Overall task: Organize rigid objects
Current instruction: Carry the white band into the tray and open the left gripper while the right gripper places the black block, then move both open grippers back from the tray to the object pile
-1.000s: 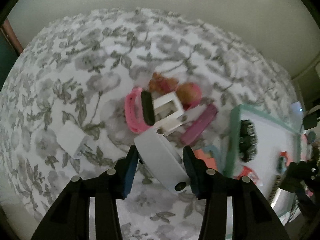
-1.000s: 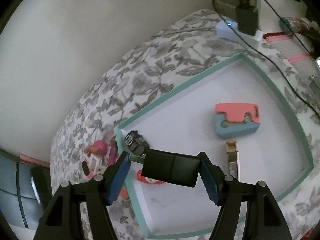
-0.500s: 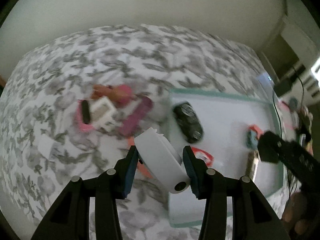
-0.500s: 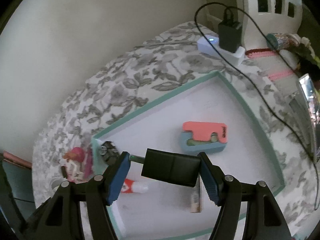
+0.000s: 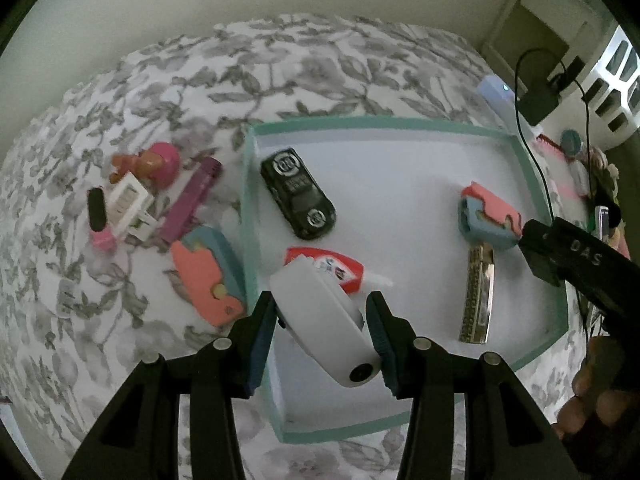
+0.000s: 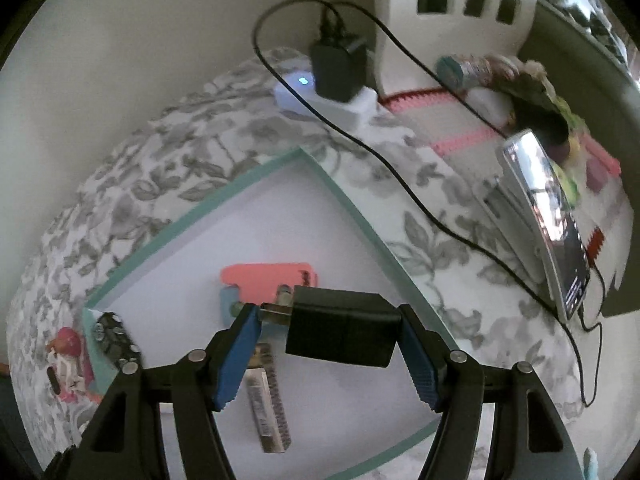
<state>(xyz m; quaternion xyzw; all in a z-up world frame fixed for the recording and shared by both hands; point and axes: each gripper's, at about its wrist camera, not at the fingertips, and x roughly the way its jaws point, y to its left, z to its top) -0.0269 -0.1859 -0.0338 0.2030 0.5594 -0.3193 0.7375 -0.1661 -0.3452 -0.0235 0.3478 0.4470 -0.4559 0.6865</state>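
The teal-rimmed tray [image 5: 400,124] fills the middle of the left wrist view. Inside lie a black toy car [image 5: 298,199], a red glue tube [image 5: 328,266], a pink-and-blue case [image 5: 490,220] and a metal comb [image 5: 478,294]. The left gripper [image 5: 320,330] clamps a white oval device [image 5: 324,320] over the tray's lower left corner. The right gripper [image 6: 328,346] holds a black charger plug [image 6: 344,332] above the tray.
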